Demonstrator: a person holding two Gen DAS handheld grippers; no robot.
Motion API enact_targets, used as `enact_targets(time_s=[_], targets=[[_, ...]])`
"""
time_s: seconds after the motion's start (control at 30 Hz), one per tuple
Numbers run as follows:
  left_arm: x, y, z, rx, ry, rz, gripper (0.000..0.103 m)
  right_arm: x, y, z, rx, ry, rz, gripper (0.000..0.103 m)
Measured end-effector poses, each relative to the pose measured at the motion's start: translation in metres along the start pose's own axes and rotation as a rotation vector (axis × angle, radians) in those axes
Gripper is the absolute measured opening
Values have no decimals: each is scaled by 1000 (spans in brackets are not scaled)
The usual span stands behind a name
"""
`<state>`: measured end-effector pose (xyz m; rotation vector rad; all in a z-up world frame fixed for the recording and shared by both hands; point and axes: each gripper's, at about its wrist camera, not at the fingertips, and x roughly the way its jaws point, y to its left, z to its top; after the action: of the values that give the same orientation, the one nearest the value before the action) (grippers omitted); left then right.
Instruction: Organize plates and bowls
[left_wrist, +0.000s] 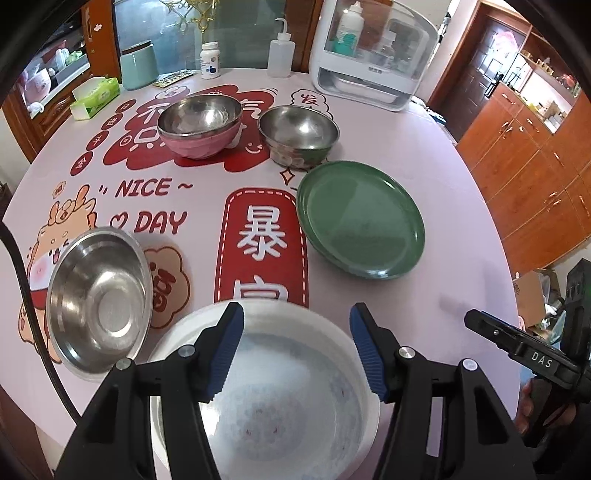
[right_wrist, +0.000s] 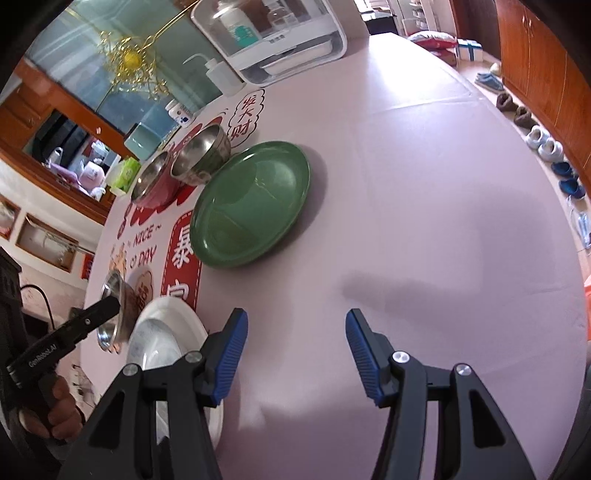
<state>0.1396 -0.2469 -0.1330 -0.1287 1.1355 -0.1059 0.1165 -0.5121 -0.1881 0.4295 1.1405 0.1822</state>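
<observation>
Left hand-held gripper (left_wrist: 296, 347): jaws apart, nothing between the pads, poised above the white plate (left_wrist: 343, 435) at the near table edge

Right hand-held gripper (right_wrist: 296, 354): jaws apart, empty, over bare pink table (right_wrist: 424, 184), just right of the white plate

Location of task items:
- Green plate (left_wrist: 364, 221) right of centre, apparently two stacked
- Steel bowl (left_wrist: 99, 302) tilted at near left, just beside the white plate
- Pink bowl (left_wrist: 199, 138) with a steel bowl nested inside, far centre
- Patterned steel bowl (left_wrist: 299, 134) beside it, close to the green plate's rim

Likely faults from here:
- Slip on pickup: thin, glossy plate rim; shallow bite by the pads risks a drop
- Overhang: white plate sits close to the table edge; a downward push on its near rim may tip it off
- Collision: tilted steel bowl lies near the left finger; a sideways approach may knock it rolling
- Clash between both hand-held grippers, working near each other
</observation>
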Motion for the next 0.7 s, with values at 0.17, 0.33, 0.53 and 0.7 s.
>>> enact_targets(time_s=[0.17,0.33,0.53,0.7], targets=[[11,-5,20,-1,6,34,59,8,-8,17,36,8,52,55],[22,-9,36,6,15,52,59,18,-13,31,49,17,83,55],[44,-13,53,9,40,72,59,35,-19,46,67,25,117,55],[67,-15,64,13,71,88,59,50,-22,59,85,28,131,55]])
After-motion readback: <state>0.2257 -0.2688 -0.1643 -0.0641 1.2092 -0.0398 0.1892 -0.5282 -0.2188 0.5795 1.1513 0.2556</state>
